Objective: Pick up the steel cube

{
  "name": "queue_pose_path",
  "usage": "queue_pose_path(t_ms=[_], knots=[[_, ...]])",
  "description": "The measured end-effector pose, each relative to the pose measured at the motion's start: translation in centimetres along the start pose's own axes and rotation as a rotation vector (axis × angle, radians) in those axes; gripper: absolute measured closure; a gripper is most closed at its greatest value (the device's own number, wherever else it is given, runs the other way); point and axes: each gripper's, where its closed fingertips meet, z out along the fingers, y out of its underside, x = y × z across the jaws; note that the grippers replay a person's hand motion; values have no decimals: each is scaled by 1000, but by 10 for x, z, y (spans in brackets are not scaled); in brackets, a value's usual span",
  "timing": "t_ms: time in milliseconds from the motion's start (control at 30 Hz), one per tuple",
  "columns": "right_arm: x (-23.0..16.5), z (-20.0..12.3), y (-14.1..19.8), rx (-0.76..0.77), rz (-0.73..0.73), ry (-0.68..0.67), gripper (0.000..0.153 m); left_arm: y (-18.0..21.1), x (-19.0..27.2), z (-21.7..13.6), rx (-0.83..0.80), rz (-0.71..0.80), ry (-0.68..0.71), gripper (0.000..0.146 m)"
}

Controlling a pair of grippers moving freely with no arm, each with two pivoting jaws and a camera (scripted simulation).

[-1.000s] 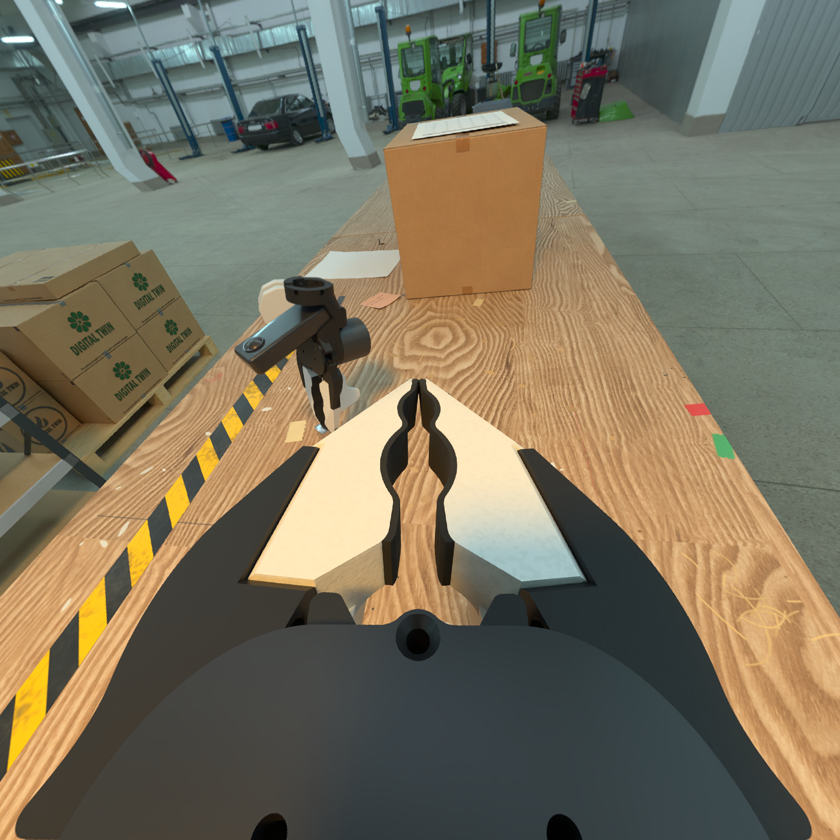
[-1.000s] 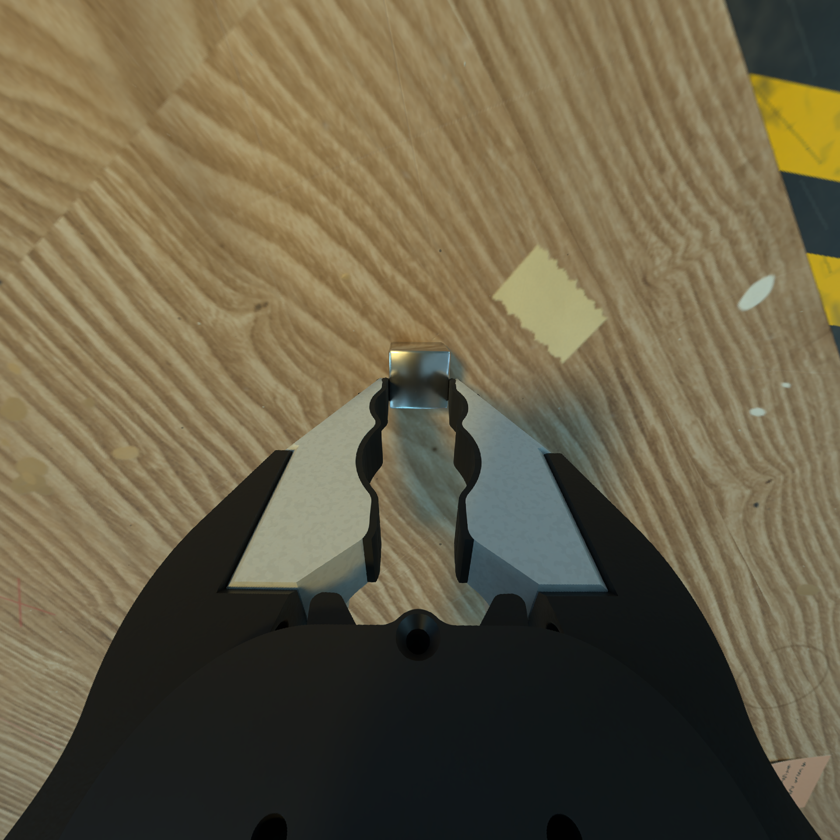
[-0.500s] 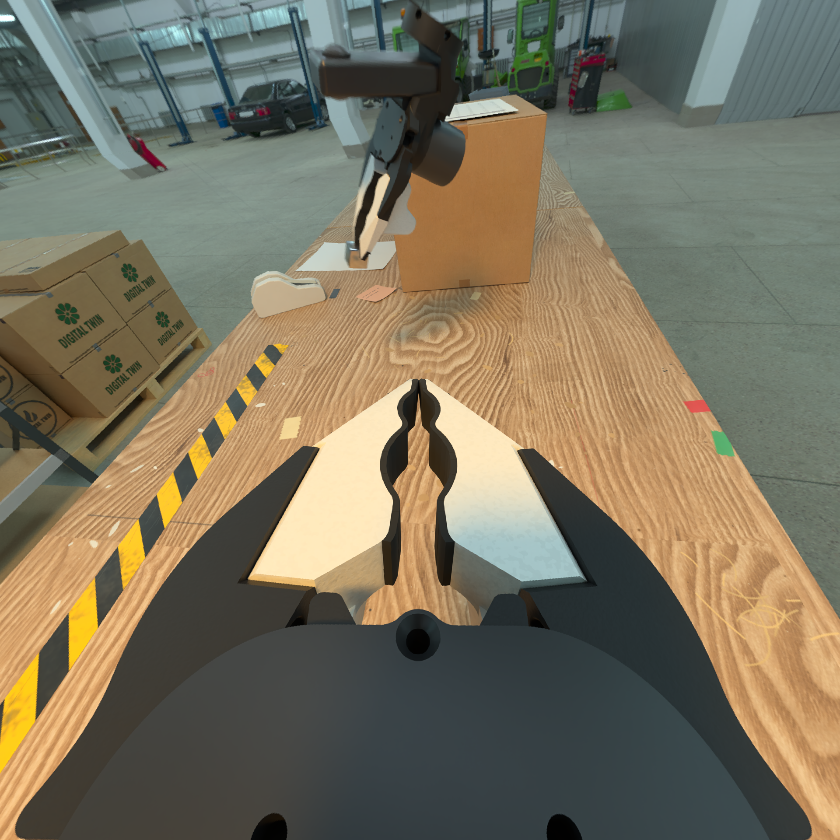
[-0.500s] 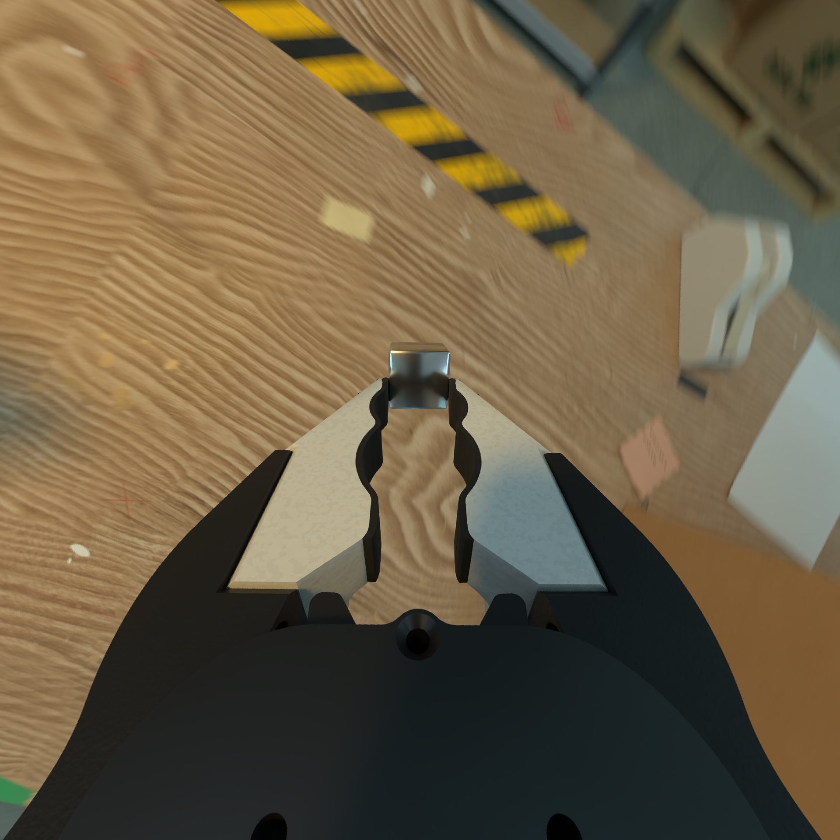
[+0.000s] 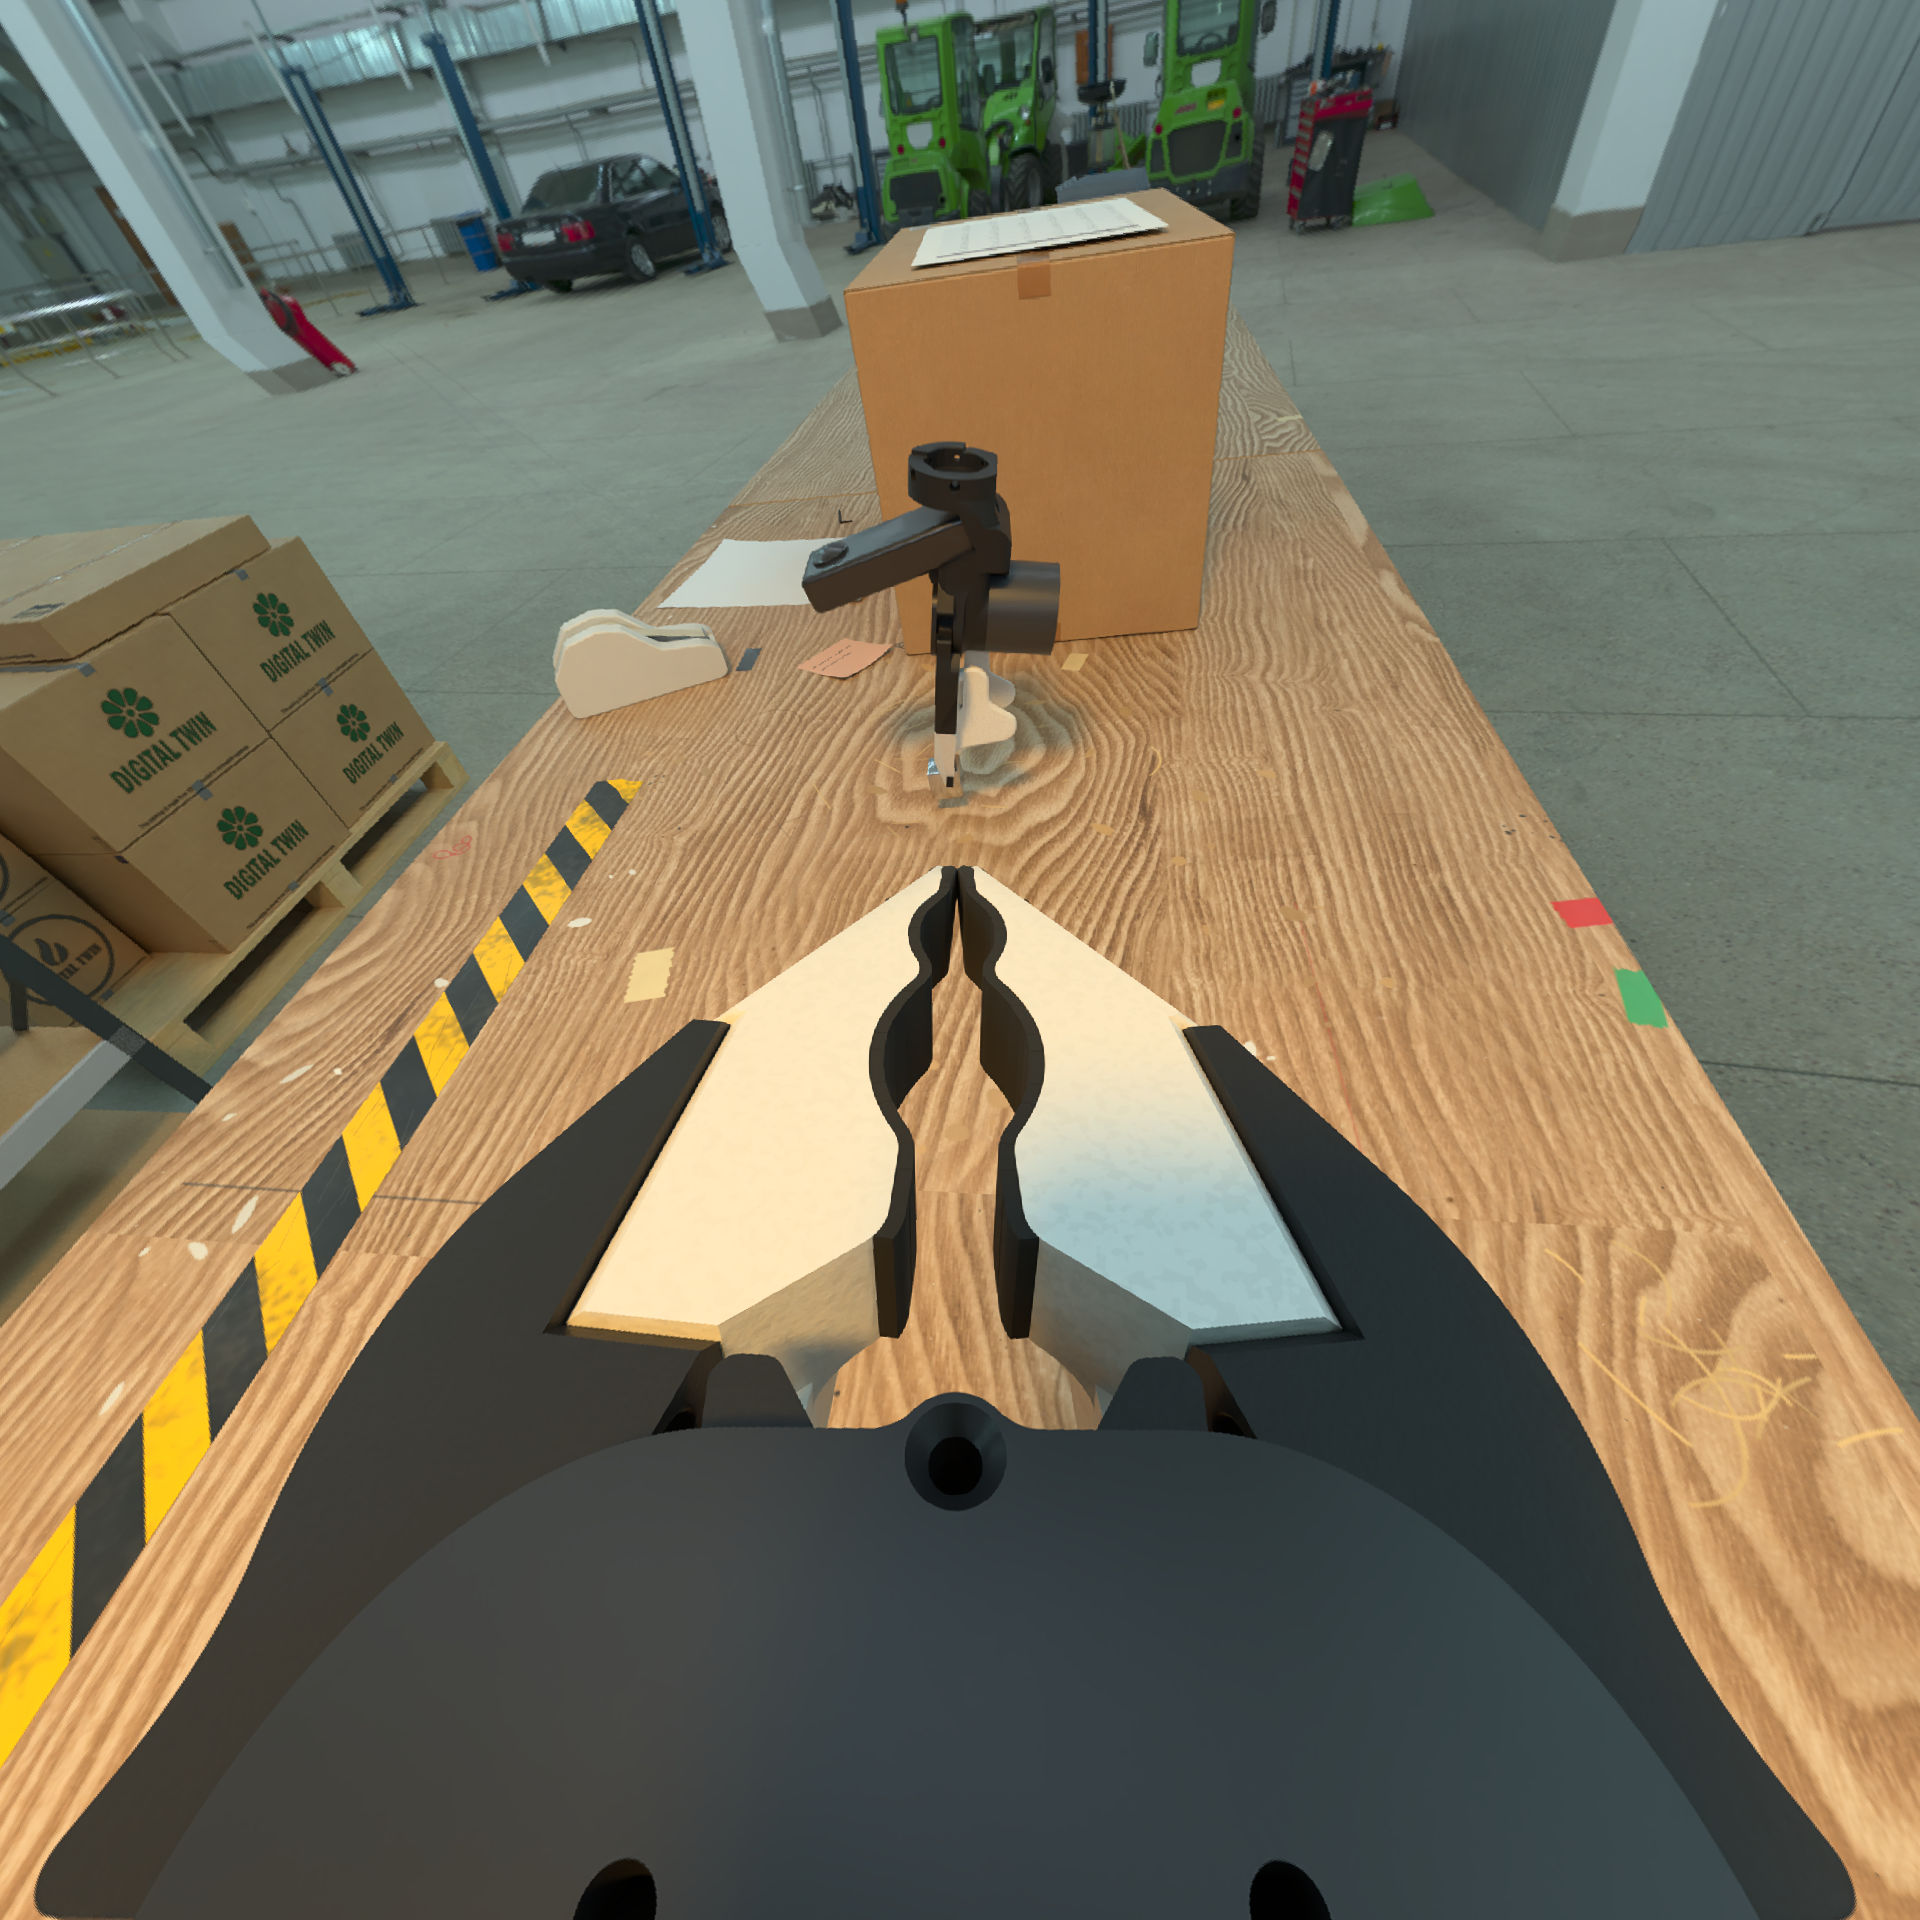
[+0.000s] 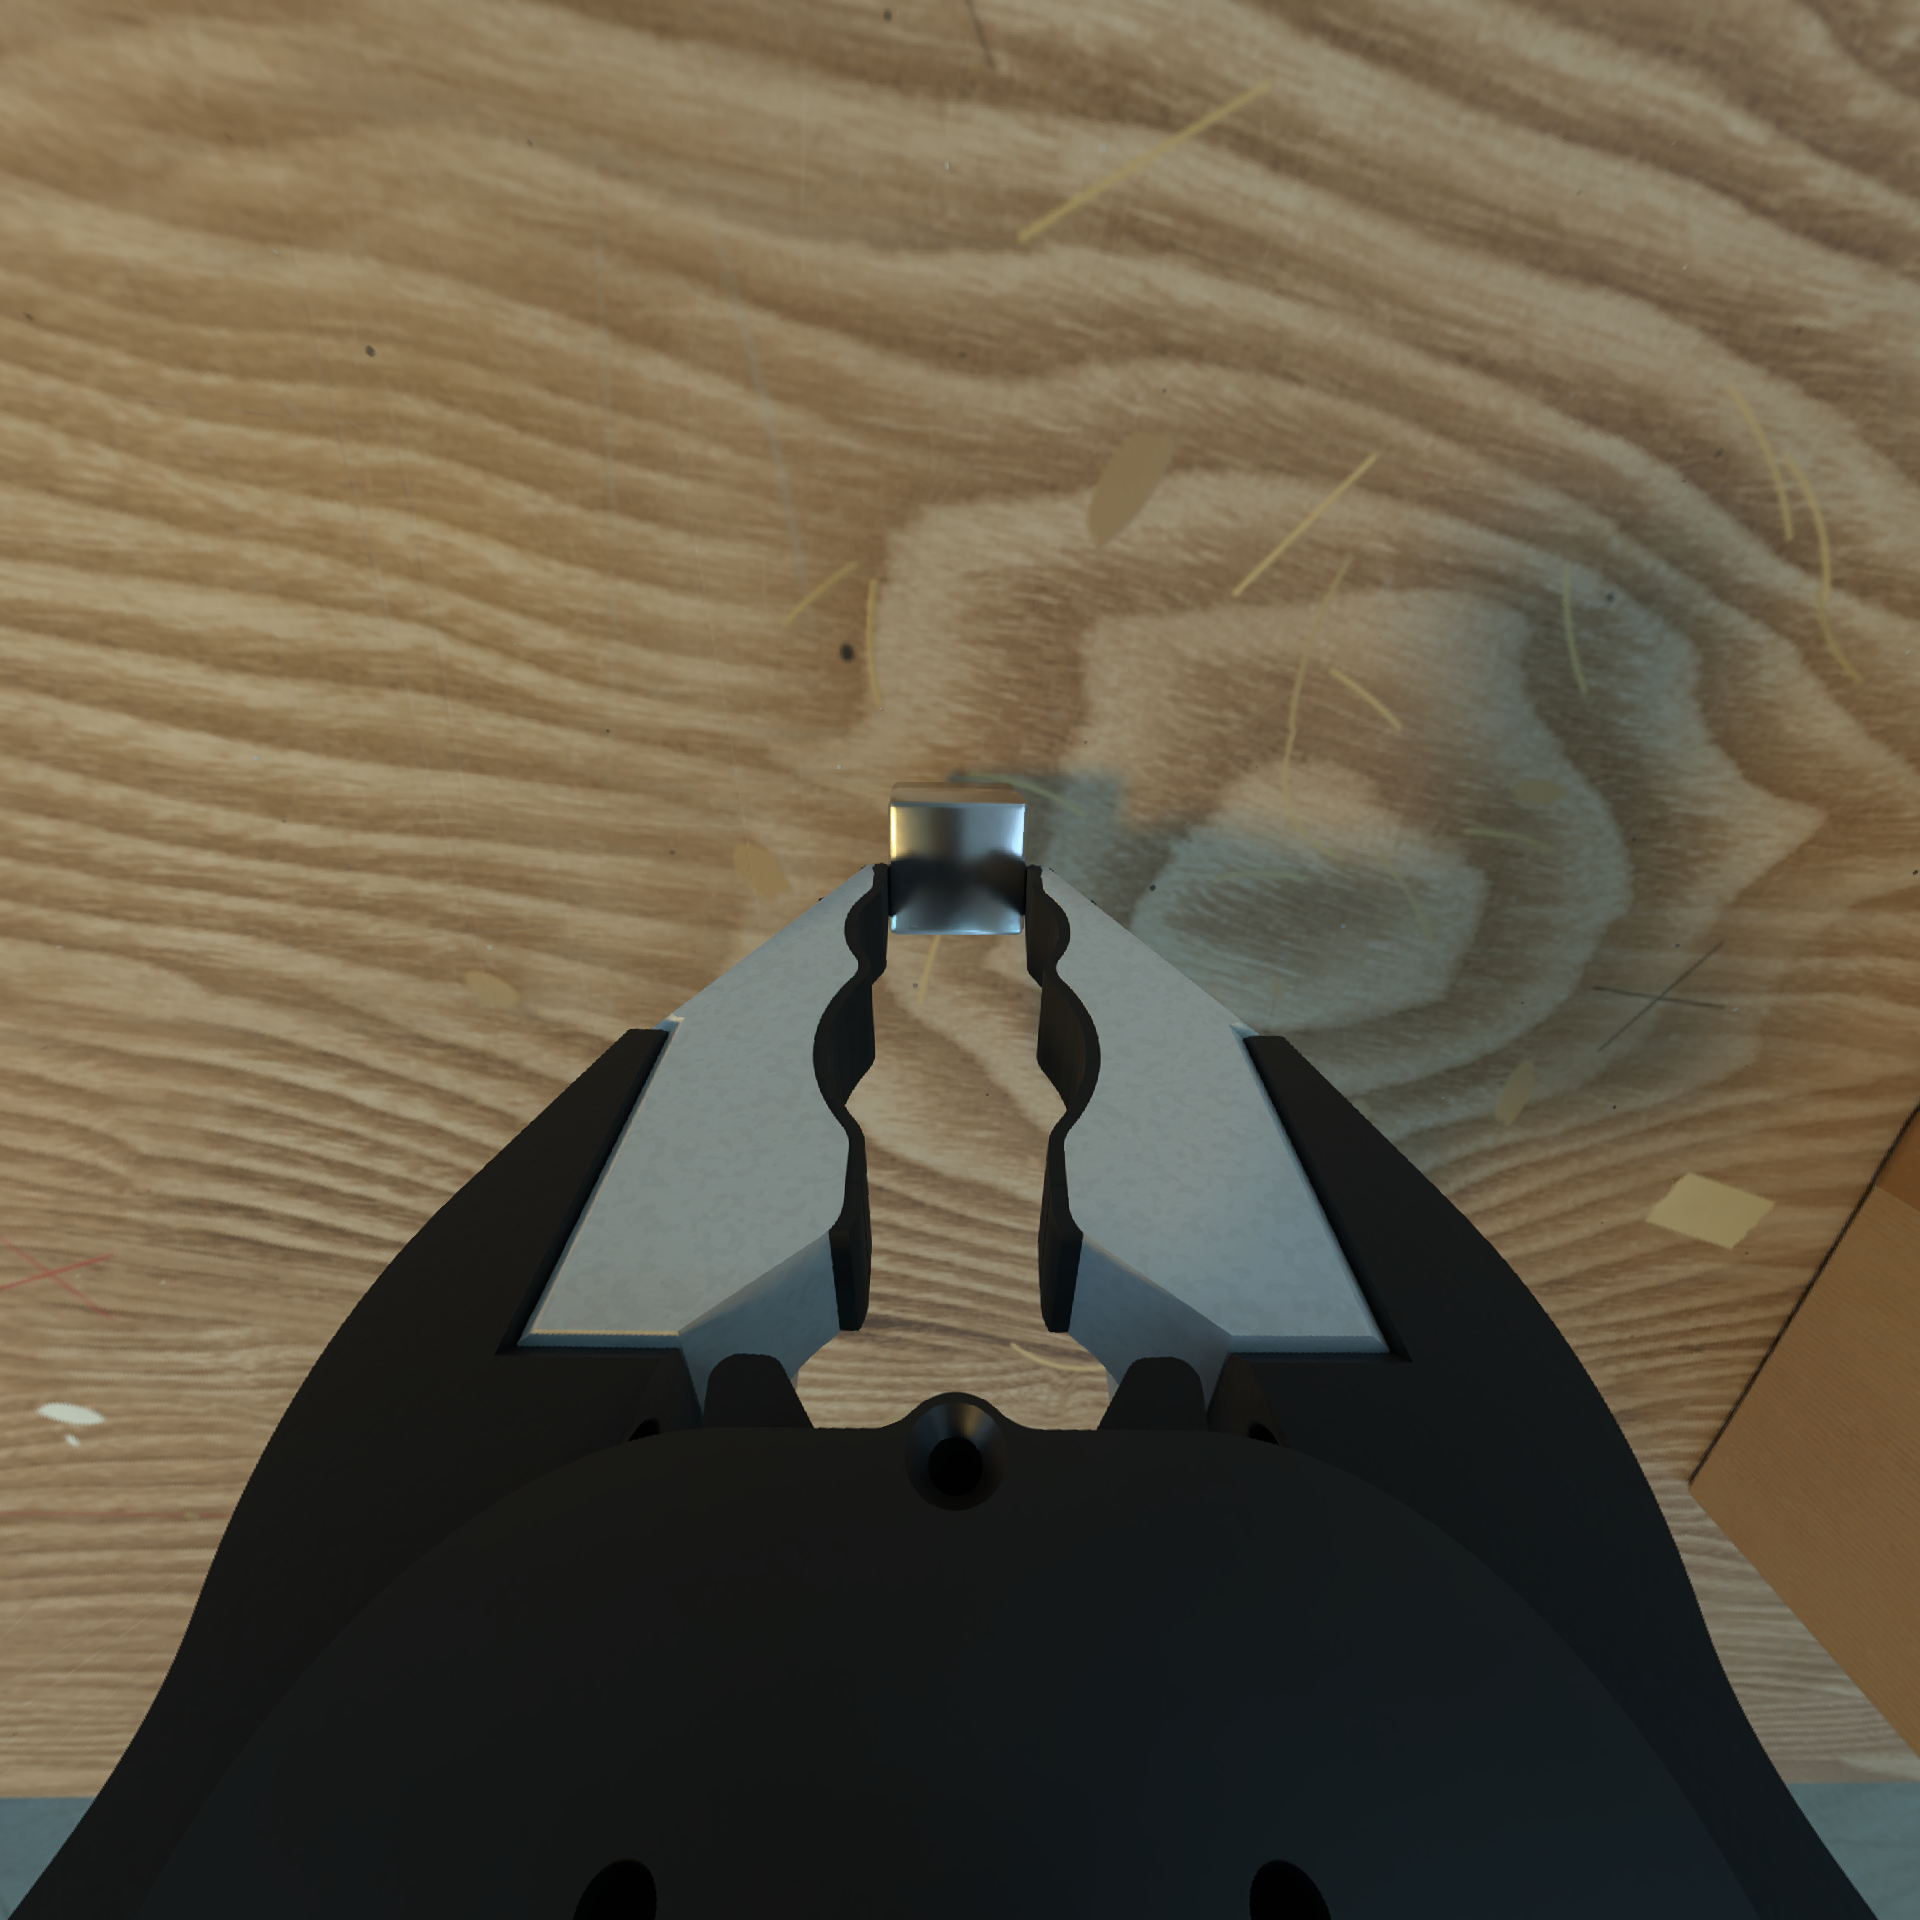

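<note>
The small shiny steel cube (image 6: pixel 956 868) sits between the tips of my right gripper (image 6: pixel 956 883), which is shut on it and points straight down at the wooden table (image 6: pixel 416 520), close above the wood or on it. In the left wrist view the right gripper (image 5: pixel 945 779) hangs upright over a knot in the wood, with the cube (image 5: pixel 933 770) a tiny glint at its tips. My left gripper (image 5: pixel 956 878) is shut and empty, low over the table, some way short of the right one.
A tall cardboard box (image 5: pixel 1039 416) with a sheet on top stands just behind the right gripper; its corner shows in the right wrist view (image 6: pixel 1818 1403). A white tape dispenser (image 5: pixel 634 660) and a white sheet (image 5: pixel 743 571) lie to the left. A yellow-black stripe (image 5: pixel 416 1081) marks the table's left edge.
The right gripper, still holding the cube, rose high from the table's left edge, then came down near the middle of the table in front of the box. The left gripper stayed still.
</note>
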Motion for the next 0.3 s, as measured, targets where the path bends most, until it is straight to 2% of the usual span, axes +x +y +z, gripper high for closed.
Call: queue_pose_path(t_ms=[300], knots=[[0, 9, -2, 0, 3, 18, 127, 2, -1, 1, -11, -4, 1, 146]])
